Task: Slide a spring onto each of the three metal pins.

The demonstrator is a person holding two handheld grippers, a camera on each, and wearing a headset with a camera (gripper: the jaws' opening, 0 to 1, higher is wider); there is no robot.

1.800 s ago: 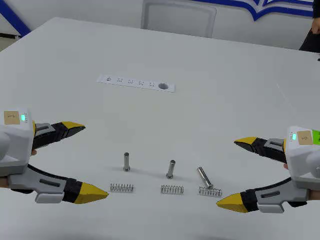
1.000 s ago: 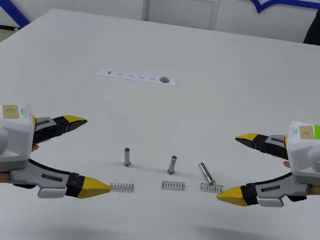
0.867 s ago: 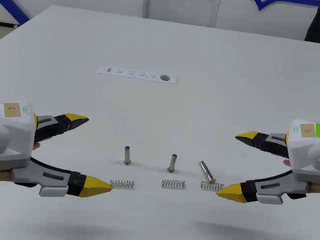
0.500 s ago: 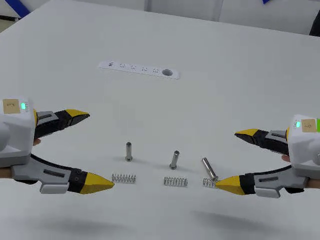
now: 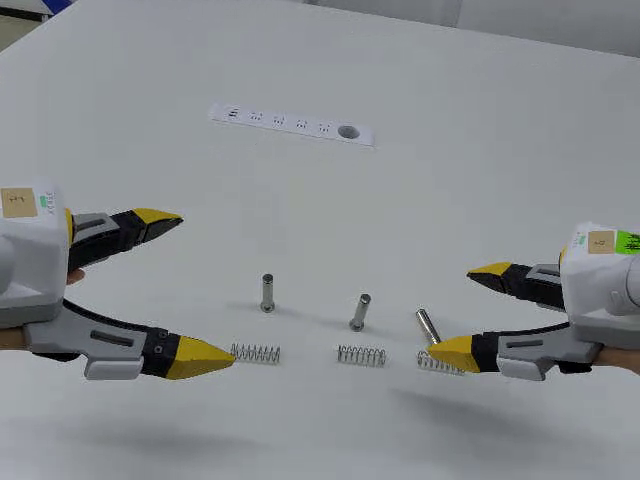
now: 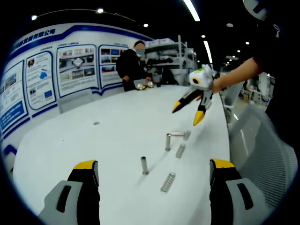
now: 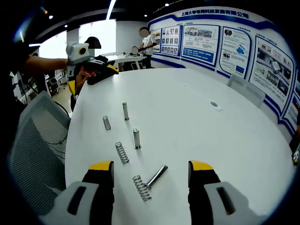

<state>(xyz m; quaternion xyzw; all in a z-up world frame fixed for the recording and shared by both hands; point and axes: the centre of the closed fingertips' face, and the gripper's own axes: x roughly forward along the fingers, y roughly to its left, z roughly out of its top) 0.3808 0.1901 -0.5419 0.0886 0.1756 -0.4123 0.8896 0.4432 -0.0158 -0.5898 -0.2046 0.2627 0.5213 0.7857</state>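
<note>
Smooth white table [image 5: 480, 200] bears everything. Left gripper [image 5: 206, 287] and right gripper [image 5: 451, 312] hover, yellow-tipped jaws spread wide, empty. Cylindrical steel left pin [image 5: 267, 292] and middle pin [image 5: 360, 311] stand upright. The third pin [image 5: 428, 326] lies flat, axis 11-to-5 o'clock. Coiled left spring [image 5: 256, 353], middle spring [image 5: 361, 355] and right spring [image 5: 443, 364] lie 9-to-3, each at its pin's 6 o'clock; a jaw tip partly hides the right spring.

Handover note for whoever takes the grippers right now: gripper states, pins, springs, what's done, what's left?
Left gripper: open, empty, near the left spring.
Right gripper: open, empty, lower tip by the right spring.
Left pin and middle pin stand upright; right pin lies on its side, end at the right spring.
Middle spring lies before the middle pin.
Done: no spring on a pin. Left: all three.
</note>
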